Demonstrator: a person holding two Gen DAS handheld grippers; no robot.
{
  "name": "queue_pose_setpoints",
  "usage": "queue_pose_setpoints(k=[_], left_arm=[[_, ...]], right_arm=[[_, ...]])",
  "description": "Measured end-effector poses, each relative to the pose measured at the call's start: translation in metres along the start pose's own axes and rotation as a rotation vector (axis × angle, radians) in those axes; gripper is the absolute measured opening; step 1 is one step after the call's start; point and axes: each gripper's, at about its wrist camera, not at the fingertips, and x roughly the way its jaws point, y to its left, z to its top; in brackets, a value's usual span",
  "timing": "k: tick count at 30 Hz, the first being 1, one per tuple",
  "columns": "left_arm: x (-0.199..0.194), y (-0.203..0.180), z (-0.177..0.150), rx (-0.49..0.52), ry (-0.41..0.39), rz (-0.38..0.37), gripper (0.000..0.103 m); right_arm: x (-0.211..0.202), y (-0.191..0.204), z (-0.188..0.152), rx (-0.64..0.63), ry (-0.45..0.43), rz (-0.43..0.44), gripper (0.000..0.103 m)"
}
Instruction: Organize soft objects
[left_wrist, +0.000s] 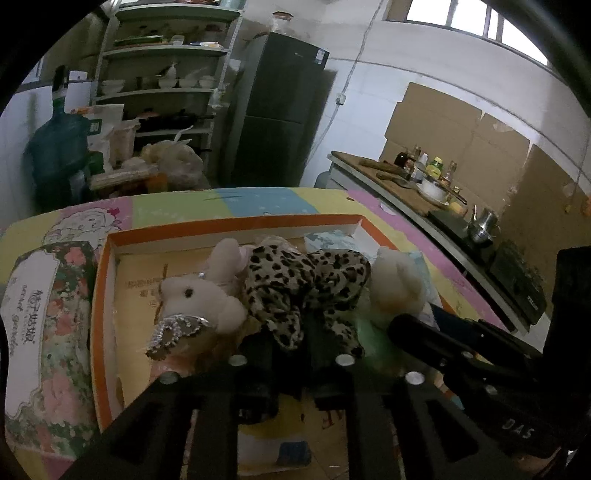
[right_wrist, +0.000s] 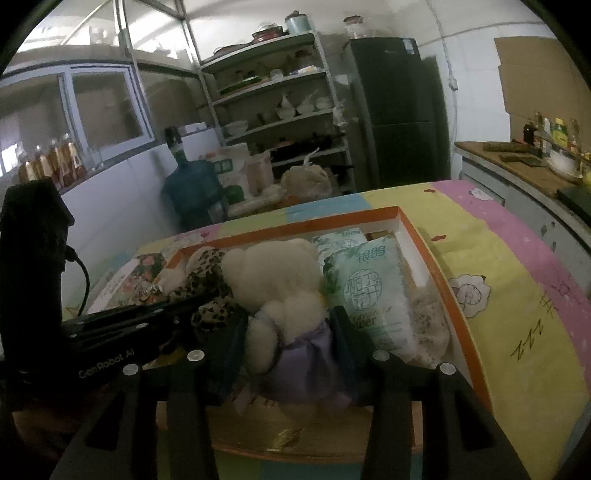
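An orange-rimmed cardboard box (left_wrist: 236, 225) lies on the table and holds the soft things. In it are a white plush rabbit (left_wrist: 195, 295) with a sequined bow, a leopard-print cloth toy (left_wrist: 295, 280) and a cream teddy bear (left_wrist: 395, 284). My left gripper (left_wrist: 291, 350) hovers over the box with its jaws slightly apart. The edge of the leopard toy lies between its fingertips, loose. My right gripper (right_wrist: 288, 343) is shut on the cream teddy bear (right_wrist: 273, 280) at its purple dress. A green tissue pack (right_wrist: 369, 288) lies to the right of the bear.
A floral tissue pack (left_wrist: 48, 332) sits left of the box on the patchwork tablecloth (right_wrist: 498, 295). To the right runs a counter with bottles, a bowl and a metal kettle (left_wrist: 480, 221). Behind are a dark fridge (left_wrist: 280, 110), shelves and a water jug (left_wrist: 59, 147).
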Motion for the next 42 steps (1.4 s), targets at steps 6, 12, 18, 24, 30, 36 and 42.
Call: queue_pose_setpoints(k=[6, 12, 18, 24, 30, 36, 42], left_arm=[[-0.005, 0.001, 0.000, -0.016, -0.008, 0.007, 0.050], [-0.017, -0.001, 0.000, -0.023, -0.038, 0.000, 0.064], [-0.034, -0.007, -0.001, -0.010, -0.064, 0.006, 0.064], [-0.058, -0.011, -0.004, -0.004, -0.100, 0.026, 0.064], [-0.085, -0.007, -0.011, -0.001, -0.127, 0.073, 0.064], [-0.116, -0.001, -0.021, -0.010, -0.174, 0.155, 0.064], [-0.149, 0.001, -0.034, -0.009, -0.229, 0.282, 0.064]], right_arm=[[-0.004, -0.001, -0.002, 0.016, -0.010, -0.001, 0.054], [-0.016, -0.003, -0.002, 0.033, -0.032, -0.004, 0.058], [-0.033, -0.002, -0.002, 0.049, -0.065, 0.001, 0.058], [-0.049, 0.006, -0.003, 0.045, -0.089, 0.005, 0.058], [-0.061, 0.022, -0.006, 0.031, -0.100, 0.013, 0.058], [-0.071, 0.043, -0.011, 0.015, -0.108, 0.019, 0.058], [-0.080, 0.071, -0.019, -0.012, -0.115, 0.018, 0.060]])
